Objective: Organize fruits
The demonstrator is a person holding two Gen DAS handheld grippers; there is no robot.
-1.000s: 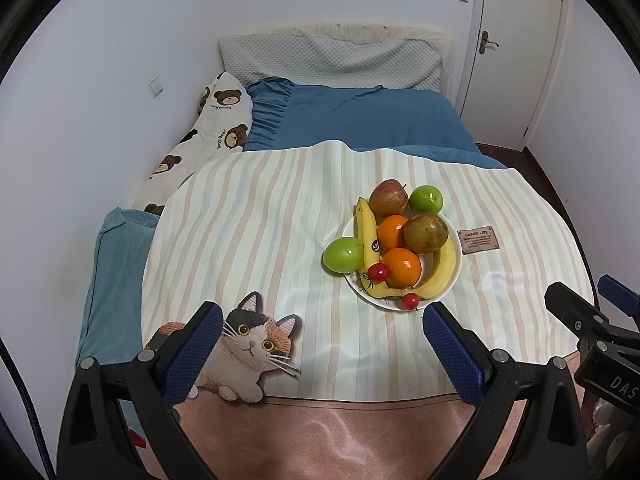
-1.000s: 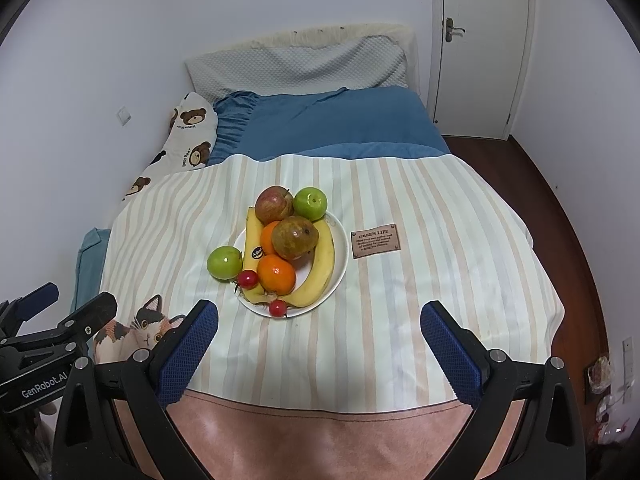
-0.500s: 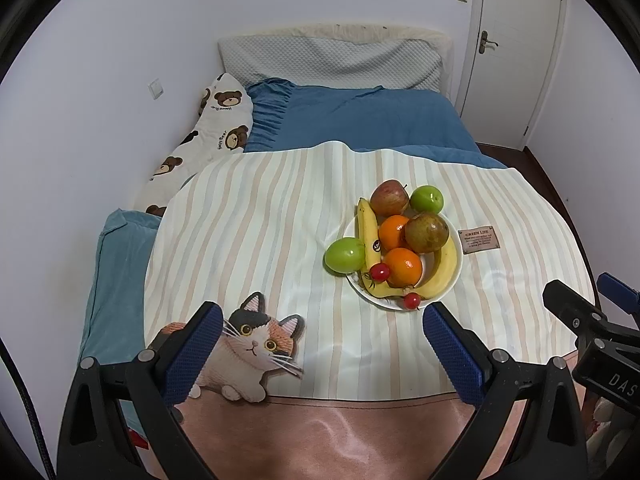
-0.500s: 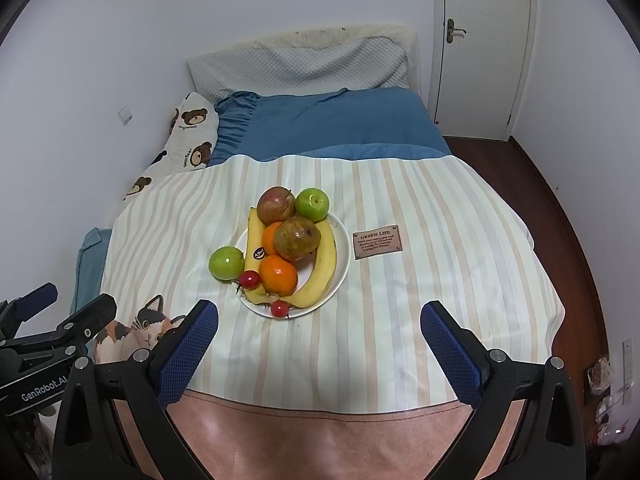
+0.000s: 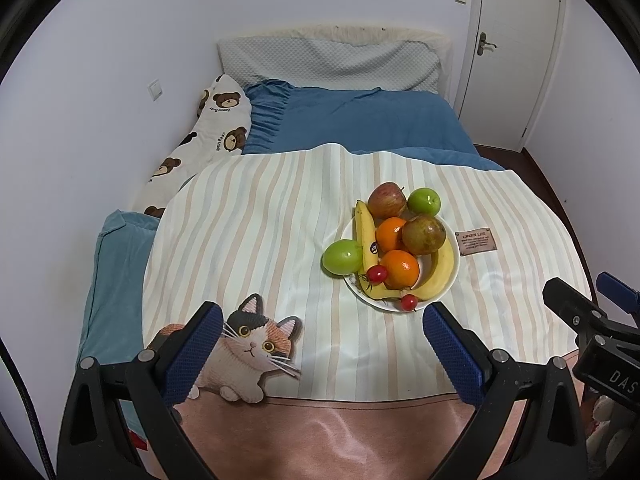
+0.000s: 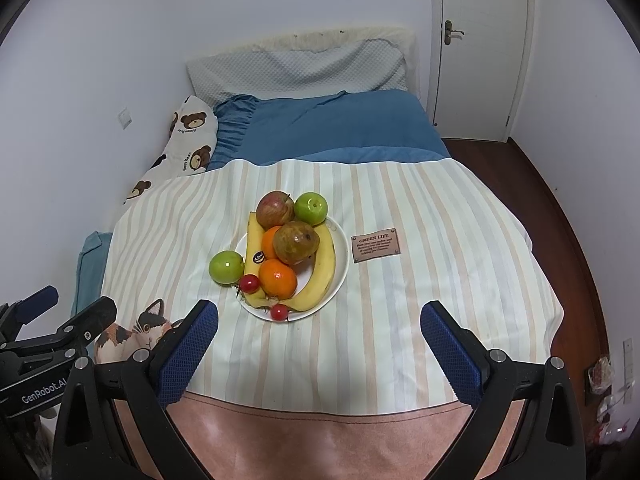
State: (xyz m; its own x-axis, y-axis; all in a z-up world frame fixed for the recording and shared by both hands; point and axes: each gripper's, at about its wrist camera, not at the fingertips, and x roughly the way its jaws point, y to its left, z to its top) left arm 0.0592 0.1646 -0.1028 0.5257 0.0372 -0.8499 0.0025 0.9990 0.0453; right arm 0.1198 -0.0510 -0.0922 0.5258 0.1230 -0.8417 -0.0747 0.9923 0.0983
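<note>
A white plate (image 5: 451, 280) (image 6: 341, 264) on the striped cloth holds two bananas (image 5: 440, 276) (image 6: 322, 276), two oranges (image 5: 400, 267) (image 6: 278, 278), a red apple (image 5: 386, 199) (image 6: 274, 208), a brownish fruit (image 5: 424, 234) (image 6: 296, 242) and small red fruits (image 5: 377, 273) (image 6: 249, 282). One green apple (image 5: 342, 257) (image 6: 226, 266) lies on the cloth against the plate's left rim; another (image 5: 424, 201) (image 6: 311, 208) sits at the far rim. My left gripper (image 5: 320, 340) and right gripper (image 6: 319, 336) are both open and empty, near the cloth's front edge, short of the plate.
The striped cloth (image 5: 256, 240) (image 6: 440, 280) covers a bed with a blue duvet (image 5: 360, 120), grey pillow (image 5: 328, 60) and bear-print pillow (image 5: 216, 128). A cat picture (image 5: 248, 352) and a brown label (image 6: 375, 245) are on the cloth. A door (image 6: 476, 48) stands at the back right.
Both views have shifted very slightly; the fruit and plate have not moved. Both grippers stay open.
</note>
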